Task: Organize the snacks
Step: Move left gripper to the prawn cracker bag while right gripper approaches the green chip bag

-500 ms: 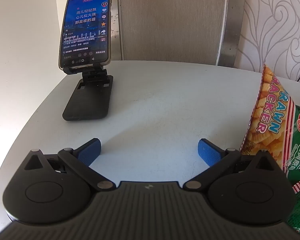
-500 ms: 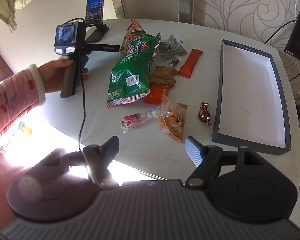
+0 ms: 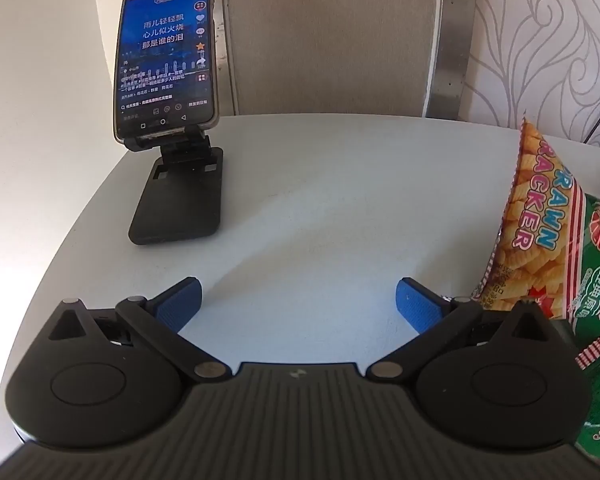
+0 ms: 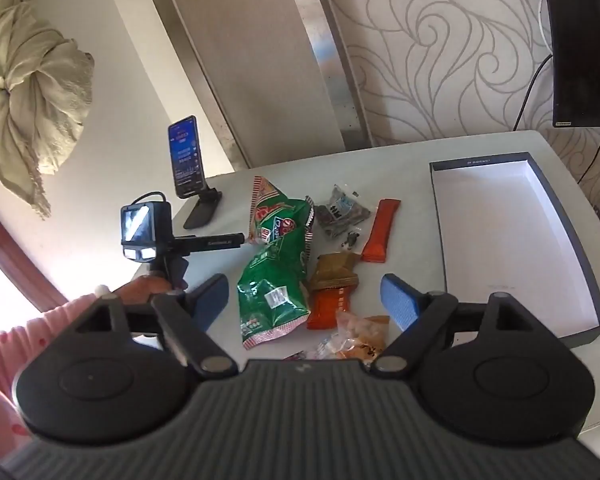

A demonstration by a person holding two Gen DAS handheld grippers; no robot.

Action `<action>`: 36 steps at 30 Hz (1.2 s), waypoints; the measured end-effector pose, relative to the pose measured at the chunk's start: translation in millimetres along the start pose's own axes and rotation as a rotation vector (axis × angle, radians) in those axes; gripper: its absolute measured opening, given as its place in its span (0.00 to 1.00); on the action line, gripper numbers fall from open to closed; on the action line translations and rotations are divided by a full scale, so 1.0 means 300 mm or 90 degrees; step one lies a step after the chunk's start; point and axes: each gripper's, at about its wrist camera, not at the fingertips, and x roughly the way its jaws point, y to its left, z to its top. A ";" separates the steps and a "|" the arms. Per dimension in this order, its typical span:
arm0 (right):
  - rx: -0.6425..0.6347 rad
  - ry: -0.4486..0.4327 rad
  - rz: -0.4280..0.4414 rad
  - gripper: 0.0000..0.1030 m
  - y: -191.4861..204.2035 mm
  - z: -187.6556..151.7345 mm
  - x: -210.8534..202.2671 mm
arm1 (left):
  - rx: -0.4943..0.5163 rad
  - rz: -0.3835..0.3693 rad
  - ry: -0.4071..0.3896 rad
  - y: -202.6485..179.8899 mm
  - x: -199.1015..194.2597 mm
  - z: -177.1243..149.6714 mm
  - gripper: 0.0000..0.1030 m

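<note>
A pile of snacks lies mid-table in the right wrist view: two green prawn cracker bags (image 4: 278, 280), a dark clear packet (image 4: 340, 212), an orange-red bar (image 4: 381, 236), a brown packet (image 4: 335, 272), an orange packet (image 4: 327, 310) and a peanut pack (image 4: 360, 340). An open grey box (image 4: 576, 248) with a white inside lies to their right. My right gripper (image 4: 304, 302) is open and empty, low over the near snacks. My left gripper (image 3: 298, 306) is open and empty above bare table, with a prawn cracker bag (image 3: 540, 236) just to its right.
A phone on a black stand (image 3: 168, 92) stands at the table's far left corner; it also shows in the right wrist view (image 4: 190, 168). The wall runs behind the table. A dark monitor (image 4: 584, 40) hangs at the far right. The white table (image 3: 340, 200) curves off at the left.
My right gripper has dropped lower and moved forward toward the snack pile, which now fills the space between its fingers. My left gripper has barely moved.
</note>
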 end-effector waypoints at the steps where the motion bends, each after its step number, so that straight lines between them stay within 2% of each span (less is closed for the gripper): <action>1: 0.000 -0.007 0.006 0.82 0.005 0.004 0.000 | 0.000 0.005 0.002 -0.001 -0.007 -0.002 1.00; 4: 0.005 -0.028 0.022 0.83 0.016 -0.039 -0.009 | -0.019 0.005 0.007 0.006 -0.013 -0.009 1.00; 9: 0.019 0.002 0.076 0.84 0.008 -0.065 0.012 | -0.030 0.011 0.015 0.006 -0.014 -0.006 1.00; 12: 0.019 0.010 0.090 0.84 0.016 -0.071 0.017 | -0.021 0.045 0.002 -0.011 -0.034 -0.014 1.00; 14: 0.029 0.020 0.120 0.84 0.011 -0.071 0.023 | -0.011 0.056 -0.017 -0.019 -0.052 -0.020 1.00; 16: 0.035 0.031 0.157 0.84 0.011 -0.069 0.028 | -0.017 0.039 -0.018 -0.024 -0.072 -0.023 1.00; 18: 0.028 0.038 0.169 0.84 0.021 -0.071 0.034 | -0.031 0.038 -0.026 -0.027 -0.102 -0.026 1.00; 22: 0.010 0.059 0.172 0.84 0.040 -0.072 0.046 | -0.071 0.012 -0.043 -0.033 -0.171 -0.029 1.00; 26: -0.015 0.062 0.170 0.84 0.056 -0.074 0.043 | -0.052 -0.001 -0.062 -0.087 -0.234 -0.020 1.00; 31: -0.036 0.034 0.184 0.84 0.069 -0.079 0.009 | -0.048 -0.030 -0.069 -0.160 -0.298 -0.003 1.00; 36: -0.028 0.001 0.238 0.84 0.069 -0.085 -0.021 | -0.036 -0.044 -0.067 -0.221 -0.348 0.016 1.00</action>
